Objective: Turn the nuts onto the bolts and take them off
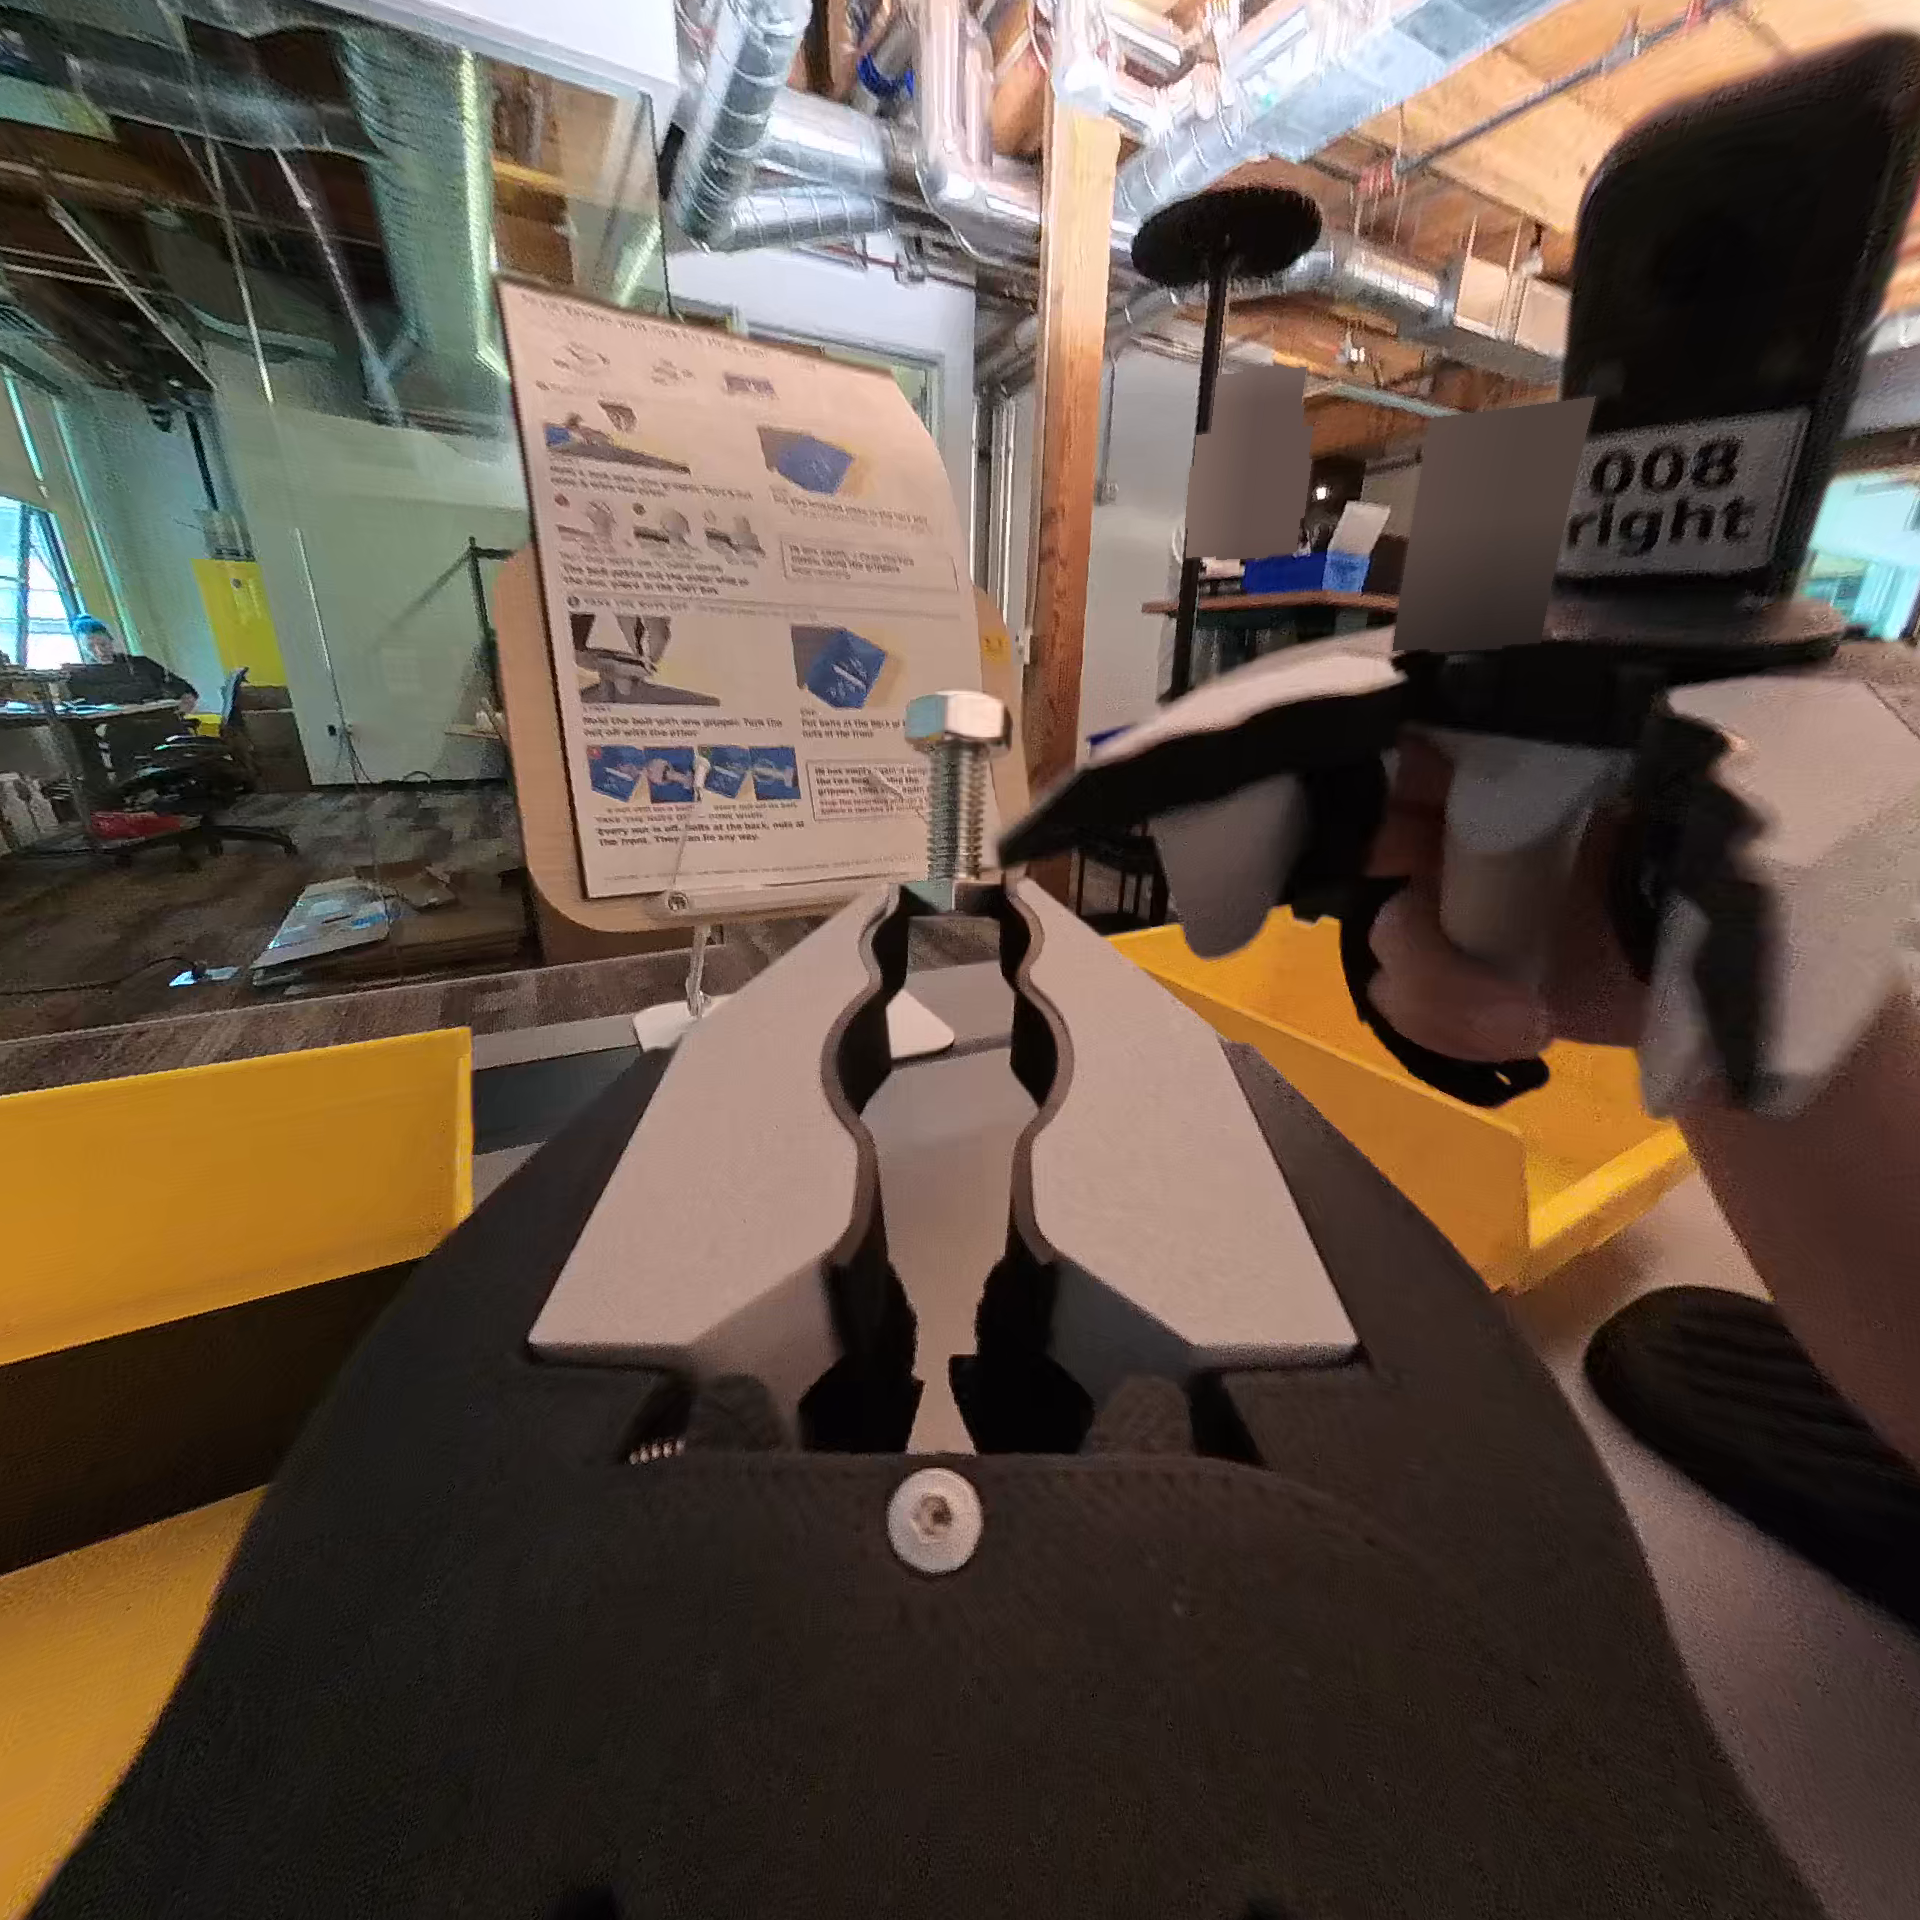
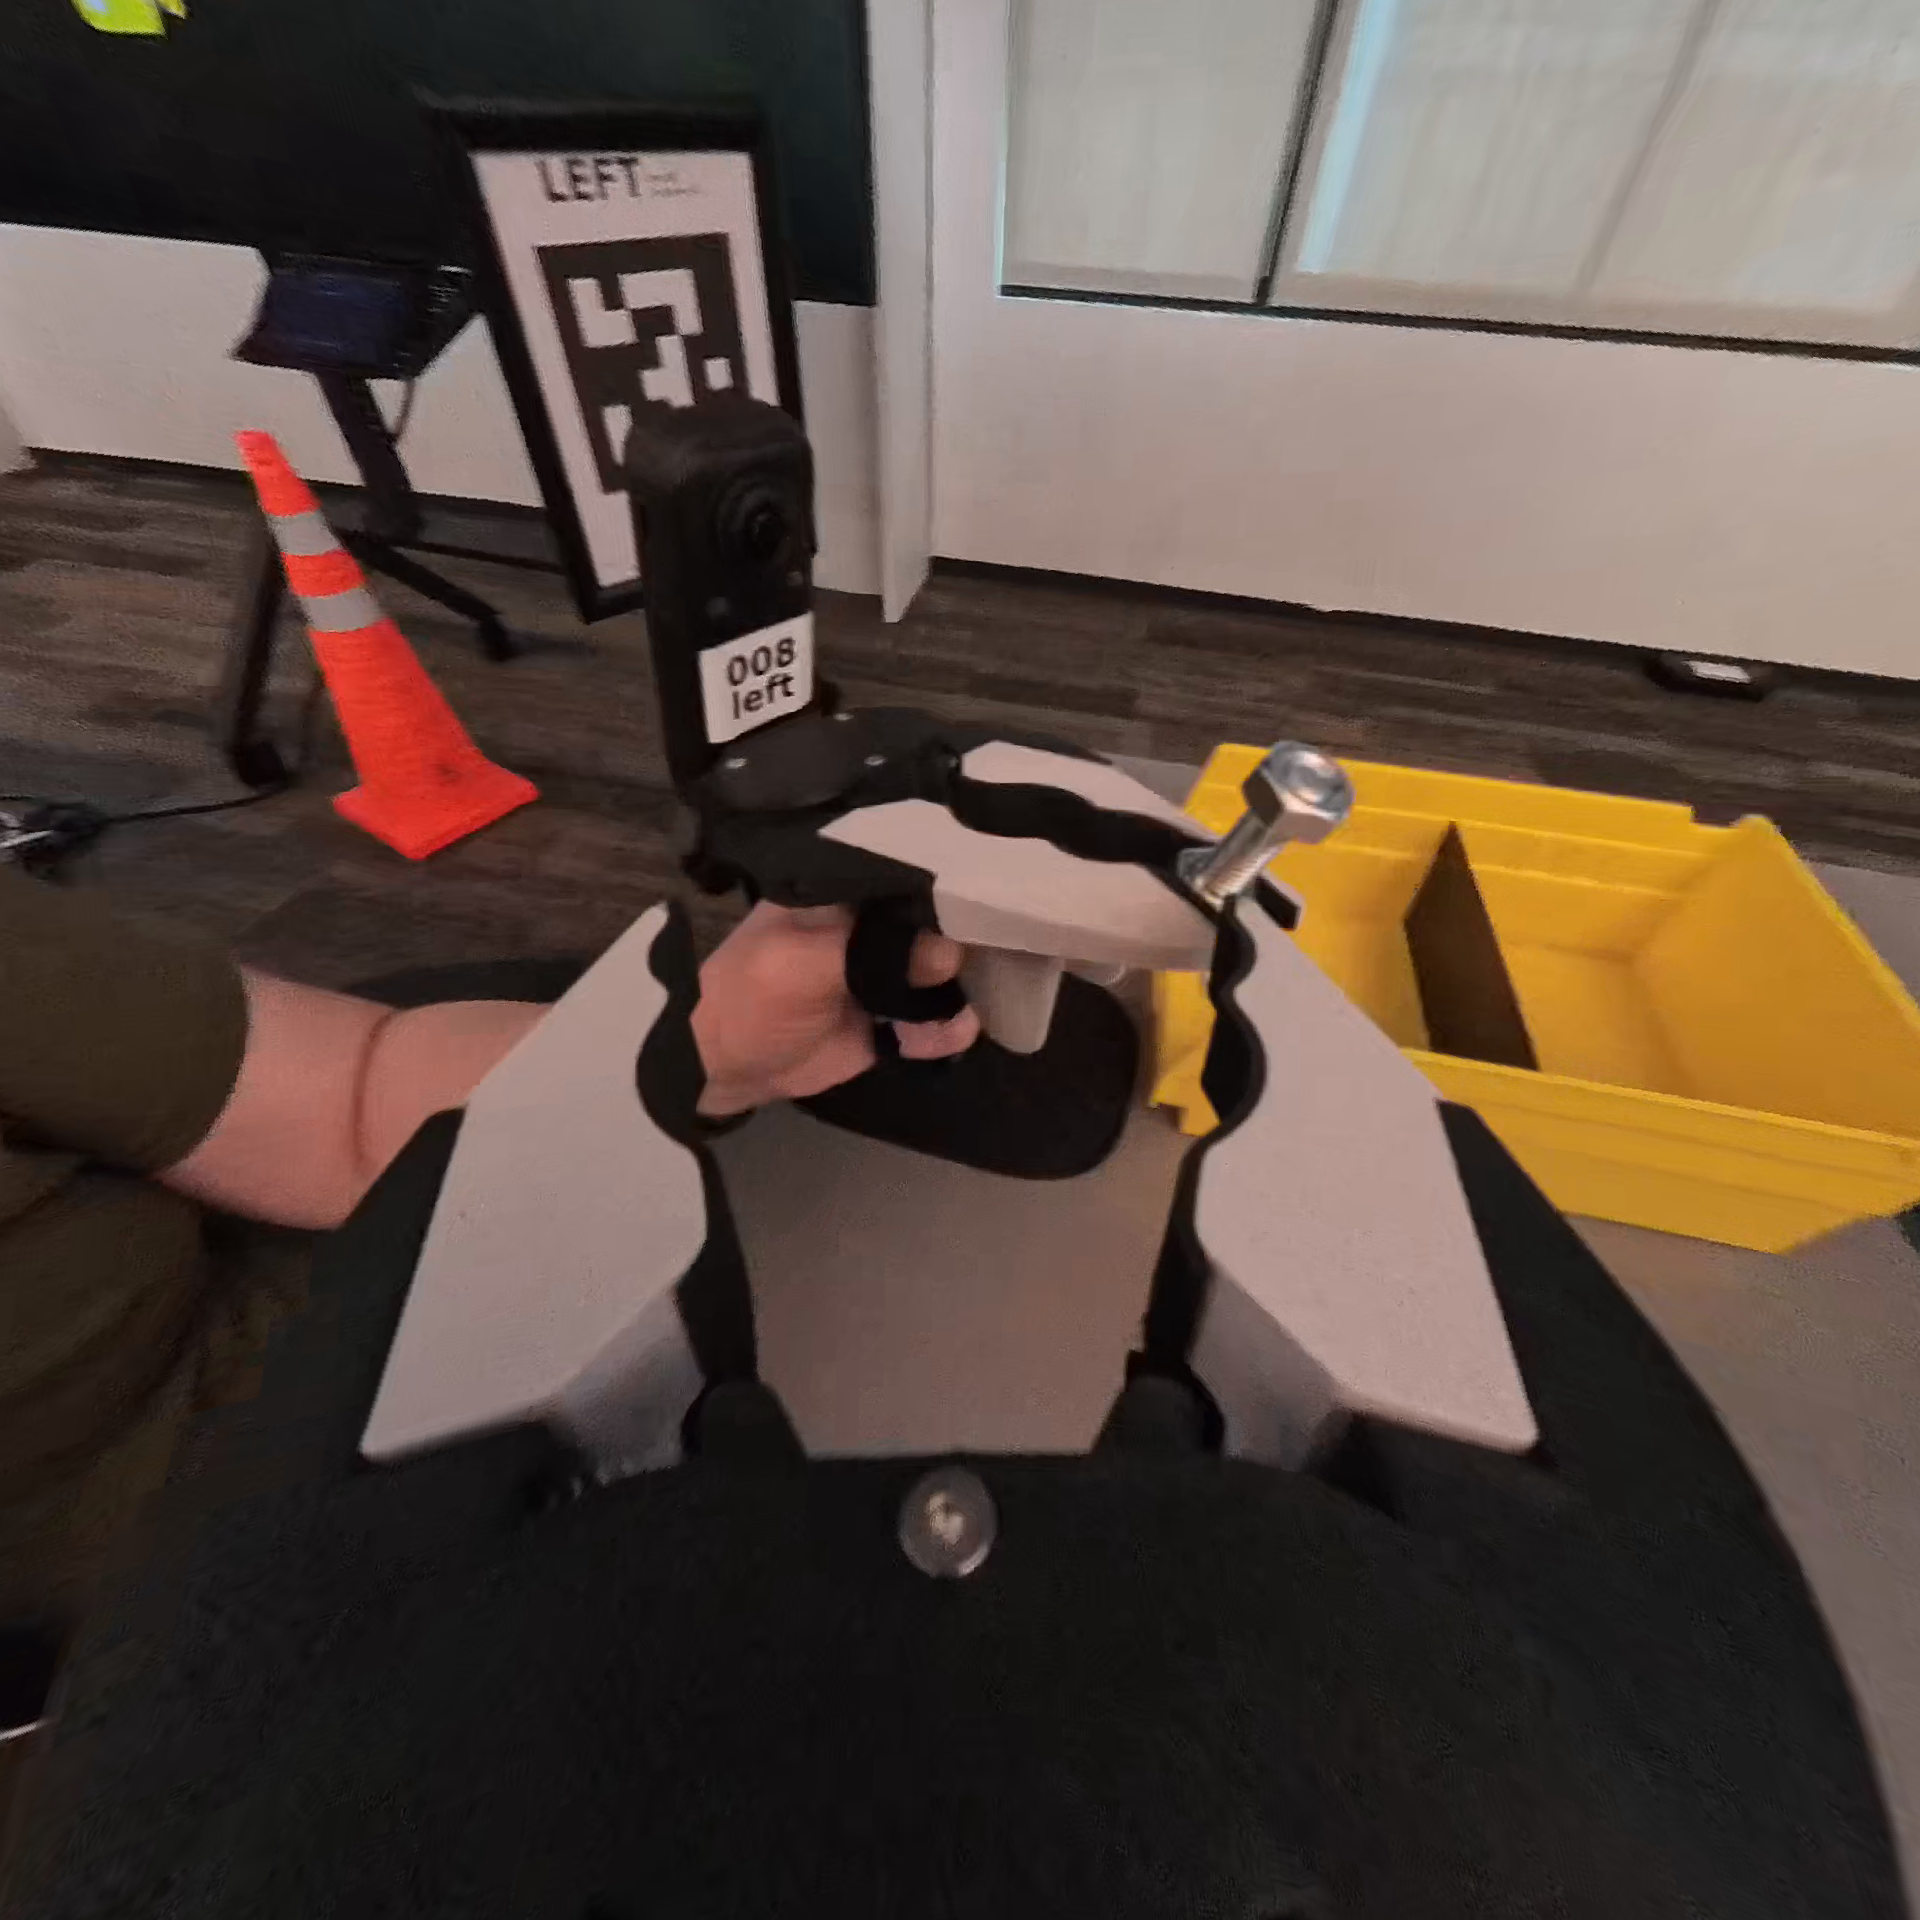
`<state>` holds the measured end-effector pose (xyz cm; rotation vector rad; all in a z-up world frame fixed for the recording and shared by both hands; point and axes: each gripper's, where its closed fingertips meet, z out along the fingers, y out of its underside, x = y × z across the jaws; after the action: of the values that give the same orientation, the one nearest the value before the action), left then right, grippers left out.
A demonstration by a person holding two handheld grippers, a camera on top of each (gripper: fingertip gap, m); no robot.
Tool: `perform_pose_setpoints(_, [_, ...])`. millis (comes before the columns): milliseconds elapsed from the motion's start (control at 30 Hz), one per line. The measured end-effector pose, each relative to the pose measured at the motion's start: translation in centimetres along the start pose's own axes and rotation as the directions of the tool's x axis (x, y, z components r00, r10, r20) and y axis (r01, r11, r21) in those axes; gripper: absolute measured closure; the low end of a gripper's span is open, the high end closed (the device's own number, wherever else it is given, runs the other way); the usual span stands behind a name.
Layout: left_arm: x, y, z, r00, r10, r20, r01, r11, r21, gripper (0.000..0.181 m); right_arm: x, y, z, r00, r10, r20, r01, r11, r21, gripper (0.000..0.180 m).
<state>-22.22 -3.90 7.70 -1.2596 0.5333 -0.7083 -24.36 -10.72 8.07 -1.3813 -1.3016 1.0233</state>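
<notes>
**Bolt held head-up in left gripper's jaws**

The left gripper (image 1: pixel 948 899) has its jaws clenched on the threaded end of a silver bolt (image 1: pixel 956 795), which stands with its long axis near upright and its hexagonal head on top; seen from the right wrist, the bolt (image 2: pixel 1262 826) leans with its head up and to the right. No nut is visible on the exposed thread. The right gripper (image 2: pixel 951 997), jaws spread and holding nothing, is close beside the bolt, one fingertip (image 1: pixel 1023 842) just by the shank. Behind lies a yellow divided bin (image 2: pixel 1662 1039) on the grey surface (image 2: pixel 1714 1340), with an instruction sheet (image 1: pixel 727 592) propped upright and an orange traffic cone (image 2: pixel 374 675) on the floor.
</notes>
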Motion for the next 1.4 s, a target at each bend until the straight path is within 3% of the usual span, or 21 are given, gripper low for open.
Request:
perform_pose_setpoints(167, [1.4,-2.4,-3.1,0.999,0.010,0.032,-0.012,0.999,0.049,0.166,0.7,-2.5,-0.2,0.986,-0.059,-0.157,0.077,0.991,0.108,0.075])
perform_pose_setpoints(333, [4.1,-3.4,-5.1,0.998,0.056,0.023,-0.057,0.998,0.040,0.165,-4.5,-4.1,1.3,0.996,-0.088,-0.014,0.090,0.979,0.182,0.073])
perform_pose_setpoints(533, [6.4,-4.6,-6.3,0.997,0.072,0.015,-0.073,0.996,0.050,0.165,-7.3,-5.0,1.9,0.984,-0.147,-0.099,0.161,0.975,0.150,0.062])
perform_pose_setpoints(667, [6.3,-4.9,-7.2,0.996,0.068,0.052,-0.071,0.997,0.041,0.165,-9.0,-4.3,0.7,0.984,-0.126,-0.123,0.140,0.984,0.112,0.066])
perform_pose_setpoints(733, [6.7,-5.0,-7.8,0.999,0.037,0.033,-0.039,0.998,0.052,0.166,-9.9,-3.7,-0.4,0.986,-0.102,-0.132,0.119,0.985,0.128,0.080])
perform_pose_setpoints(867, [9.4,-5.1,-8.0,0.997,0.059,-0.039,-0.057,0.997,0.053,0.165,-9.3,-3.1,-2.2,0.961,-0.027,-0.275,0.090,0.971,0.220,0.079])
perform_pose_setpoints(1100, [14.8,-4.3,-6.6,0.975,0.100,-0.199,-0.095,0.995,0.033,0.165,-12.0,-4.3,-4.4,0.961,0.053,-0.273,0.052,0.931,0.360,0.081])
perform_pose_setpoints(1200, [16.0,-3.9,-6.1,0.964,0.092,-0.250,-0.085,0.996,0.041,0.165,-12.7,-3.4,-5.8,0.924,0.014,-0.381,0.115,0.943,0.314,0.082])
perform_pose_setpoints(1300, [16.0,-3.1,-5.7,0.958,0.071,-0.277,-0.066,0.997,0.025,0.165,-13.8,-1.7,-6.6,0.903,0.024,-0.430,0.097,0.962,0.256,0.095])
perform_pose_setpoints(1400, [17.3,-2.7,-5.9,0.937,0.031,-0.348,-0.021,0.999,0.032,0.165,-13.0,-1.7,-9.0,0.801,0.063,-0.595,0.133,0.951,0.279,0.093])
